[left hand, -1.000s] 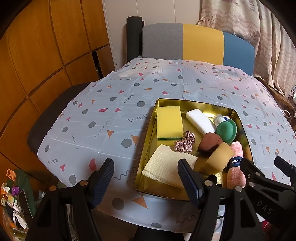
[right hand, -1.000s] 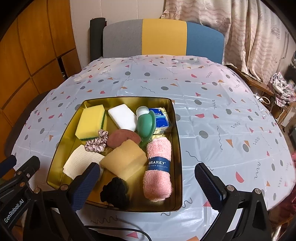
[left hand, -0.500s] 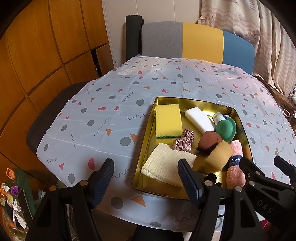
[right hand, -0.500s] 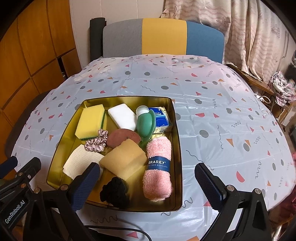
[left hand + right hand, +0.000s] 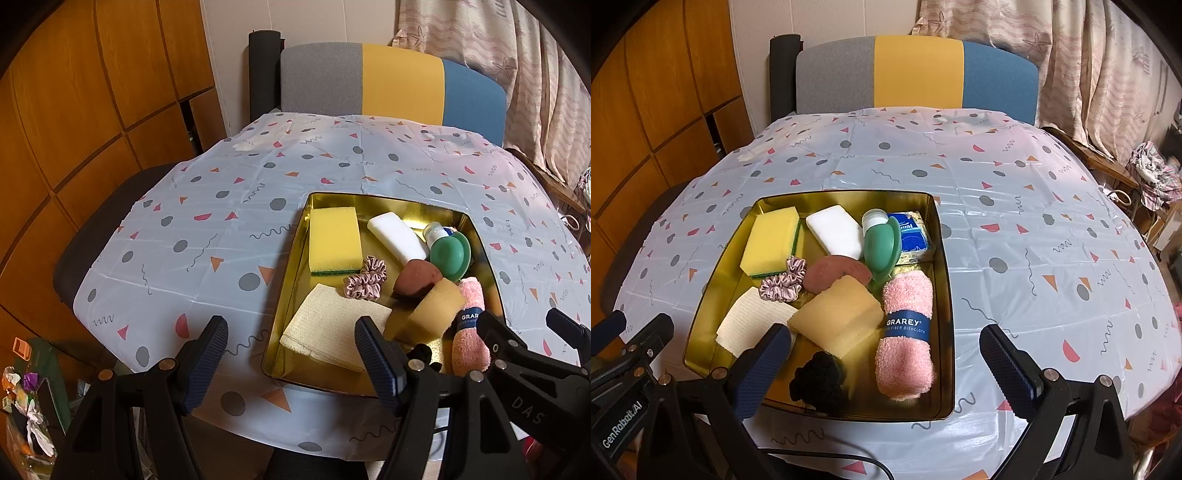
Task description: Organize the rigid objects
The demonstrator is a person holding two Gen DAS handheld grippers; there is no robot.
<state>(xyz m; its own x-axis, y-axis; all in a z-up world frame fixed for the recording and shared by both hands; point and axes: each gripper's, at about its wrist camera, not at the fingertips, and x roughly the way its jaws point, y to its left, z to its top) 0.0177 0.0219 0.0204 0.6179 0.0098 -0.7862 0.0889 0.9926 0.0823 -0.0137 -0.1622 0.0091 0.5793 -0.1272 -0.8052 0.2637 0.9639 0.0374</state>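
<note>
Gold tin (image 5: pixel 943 295) sits on the patterned surface (image 5: pixel 1015 221), holding yellow sponge (image 5: pixel 772 240) at 10 o'clock, white block (image 5: pixel 834 230) at 12, green bottle (image 5: pixel 881 245) and blue packet (image 5: pixel 914 236) at 1, brown pad (image 5: pixel 834 275) at center, pink scrunchie (image 5: pixel 783 282) at 9, tan sponge (image 5: pixel 838 319) and cream cloth (image 5: pixel 750 325) at 7, black scrunchie (image 5: pixel 818 380) at 6, rolled pink dishcloth (image 5: pixel 905 332) at 5. Left tongs (image 5: pixel 291 354) gape wide with nothing between them, above the tin's near-left corner. Right tongs (image 5: pixel 882 363) also spread wide and empty over the tin's near edge.
</note>
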